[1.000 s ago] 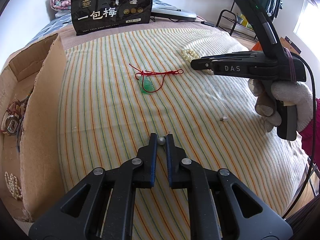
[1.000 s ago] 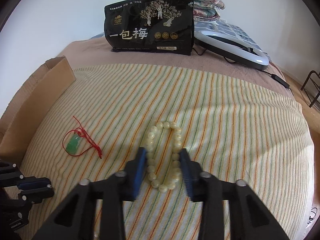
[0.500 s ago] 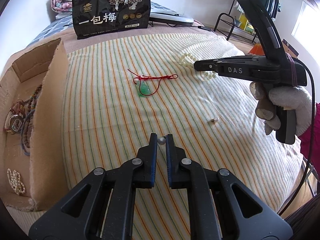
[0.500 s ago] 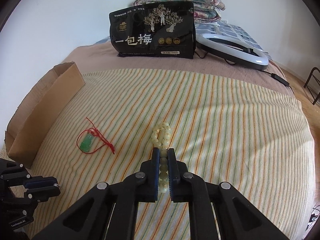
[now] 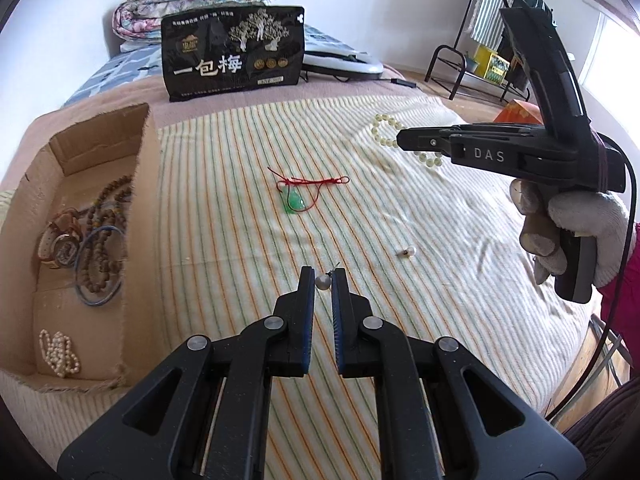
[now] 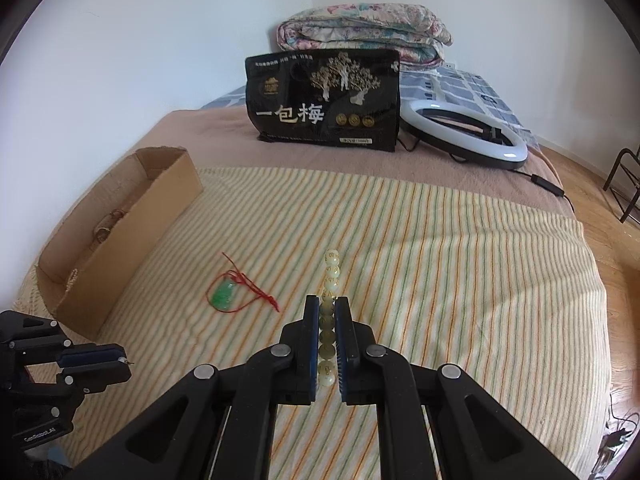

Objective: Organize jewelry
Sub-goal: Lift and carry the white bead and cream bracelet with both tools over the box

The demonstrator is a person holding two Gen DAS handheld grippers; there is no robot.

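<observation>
At 9 o'clock, the cardboard box [image 5: 92,184] holds jewelry. The left gripper [image 5: 322,280] pinches a pearl earring [image 5: 322,281] at centre — the right gripper [image 6: 327,320], at 2 o'clock, clamps the pale bead bracelet [image 6: 331,276] above the bed [image 5: 460,220].

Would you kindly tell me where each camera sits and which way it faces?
Left wrist: on the left tongs, facing down the striped blanket; shows the white-gloved hand and the right tongs.
Right wrist: on the right tongs, facing the black printed bag; left tongs at lower left.
Both show the green pendant on red cord and the open cardboard box.
</observation>
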